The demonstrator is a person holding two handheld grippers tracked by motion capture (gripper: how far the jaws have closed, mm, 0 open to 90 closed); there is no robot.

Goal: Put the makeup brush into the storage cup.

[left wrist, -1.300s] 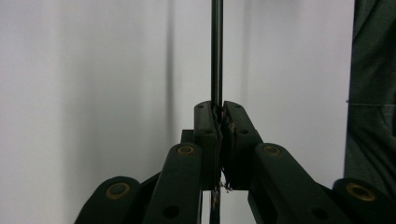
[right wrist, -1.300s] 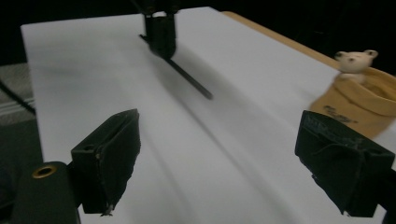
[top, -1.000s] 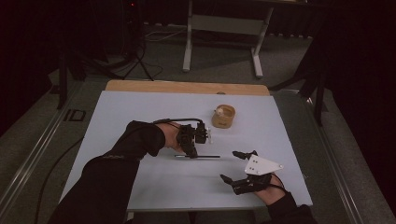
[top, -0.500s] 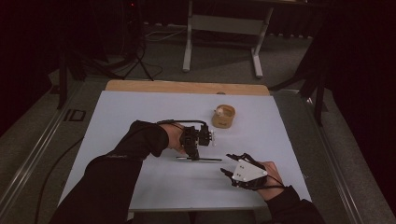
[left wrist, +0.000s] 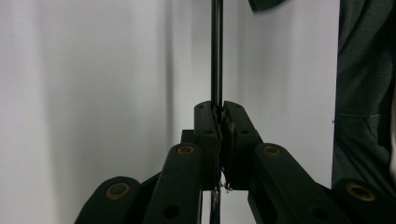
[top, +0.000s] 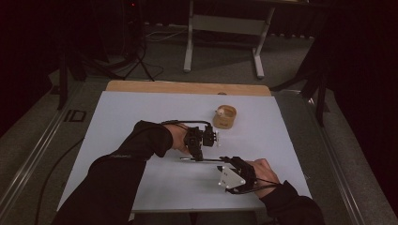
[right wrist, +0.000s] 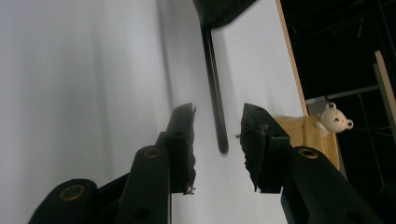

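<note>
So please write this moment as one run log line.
left gripper: shut on pen | right gripper: open, closing around pen's free end, no contact | cup: beyond, untouched

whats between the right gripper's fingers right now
The free end of the thin black rod lies between the right gripper fingers, which have been closing without touching it yet, as the right gripper view shows.

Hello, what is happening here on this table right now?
A person works at a white table with a gripper in each hand. The left gripper is shut on a thin dark rod and holds it level over the table. The right gripper has just been closing around the rod's free end, which lies between its jaws, but the pads do not press on it yet. A small wooden cup with a toy bear stands farther back.
</note>
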